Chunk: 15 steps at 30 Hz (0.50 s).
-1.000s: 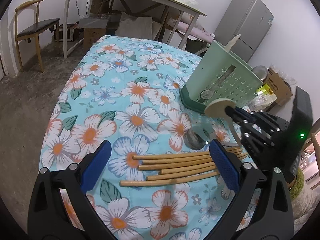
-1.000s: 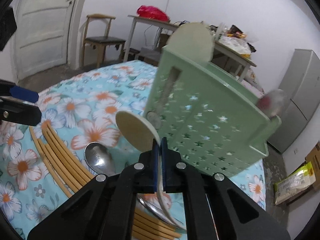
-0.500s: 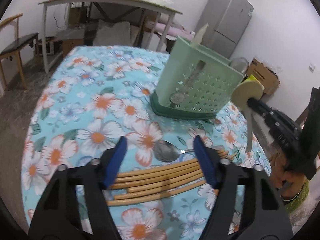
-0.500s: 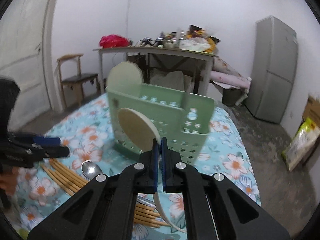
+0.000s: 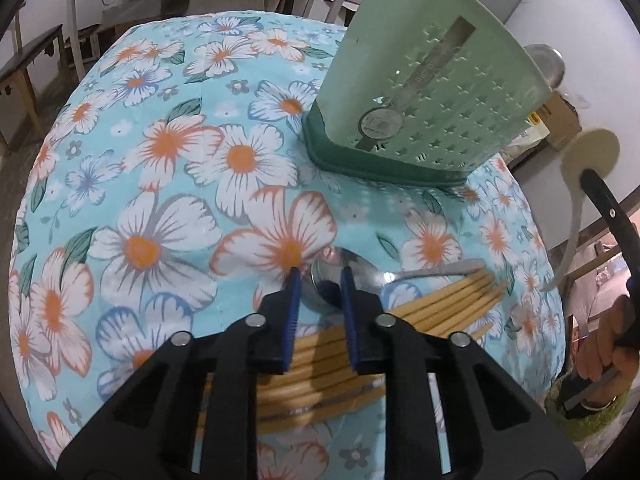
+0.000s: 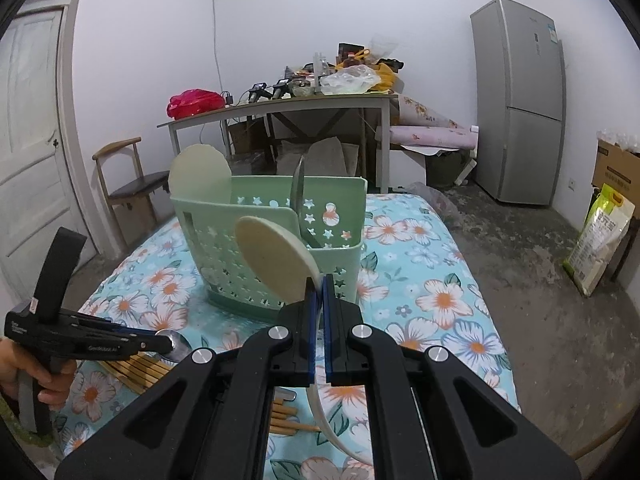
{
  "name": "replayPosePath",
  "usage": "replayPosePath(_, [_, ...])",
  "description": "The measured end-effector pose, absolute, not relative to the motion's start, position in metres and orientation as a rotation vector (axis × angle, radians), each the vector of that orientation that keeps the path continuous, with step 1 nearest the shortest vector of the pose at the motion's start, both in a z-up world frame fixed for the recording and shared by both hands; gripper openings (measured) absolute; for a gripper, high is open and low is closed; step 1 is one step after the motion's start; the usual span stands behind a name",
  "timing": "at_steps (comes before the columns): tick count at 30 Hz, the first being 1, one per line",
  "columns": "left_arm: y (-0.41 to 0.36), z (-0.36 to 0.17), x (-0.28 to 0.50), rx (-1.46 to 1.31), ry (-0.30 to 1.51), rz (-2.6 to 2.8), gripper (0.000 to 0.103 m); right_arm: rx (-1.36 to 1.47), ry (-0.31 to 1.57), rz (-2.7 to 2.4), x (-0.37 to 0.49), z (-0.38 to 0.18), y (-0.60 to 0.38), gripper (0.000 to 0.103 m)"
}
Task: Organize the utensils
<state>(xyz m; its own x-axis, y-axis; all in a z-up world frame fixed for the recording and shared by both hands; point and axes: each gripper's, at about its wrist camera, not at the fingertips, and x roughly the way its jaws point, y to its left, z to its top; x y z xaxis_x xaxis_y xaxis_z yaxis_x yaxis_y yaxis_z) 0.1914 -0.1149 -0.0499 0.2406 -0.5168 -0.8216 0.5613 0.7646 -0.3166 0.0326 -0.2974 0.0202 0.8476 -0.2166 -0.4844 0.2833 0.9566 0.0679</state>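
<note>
My right gripper (image 6: 319, 280) is shut on a cream plastic rice paddle (image 6: 276, 264), held in the air in front of the green utensil caddy (image 6: 276, 216); the paddle also shows in the left wrist view (image 5: 590, 156). My left gripper (image 5: 319, 276) is partly open, its blue pads either side of the bowl of a metal spoon (image 5: 340, 280) lying on the floral tablecloth. A bundle of bamboo chopsticks (image 5: 436, 304) lies beside the spoon. The caddy (image 5: 424, 92) holds another cream paddle (image 6: 199, 176) and a metal utensil (image 6: 298, 192).
The table (image 5: 160, 152) has a blue floral cloth. Beyond it stand a cluttered grey desk (image 6: 288, 108), a wooden chair (image 6: 128, 180), a fridge (image 6: 518, 100) and a cardboard box (image 6: 616, 172). A bag (image 6: 600, 240) leans at the right.
My left gripper moved forward over the chopsticks to the spoon's bowl and narrowed its jaws. My right gripper lifted the paddle higher and pulled back from the caddy.
</note>
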Motion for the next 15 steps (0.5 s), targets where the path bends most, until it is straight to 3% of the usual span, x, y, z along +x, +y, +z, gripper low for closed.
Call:
replayPosePath(8, [-0.113,-0.033,0.187,0.004,1.052,-0.728,0.005,0.155,0.487,-0.274,0.029,0.020,-0.302,0.003])
replayPosePath(15, [-0.104,0.046,0.159,0.025,0.805,-0.753,0.001,0.163,0.483,-0.290,0.026,0.019,-0.306,0.003])
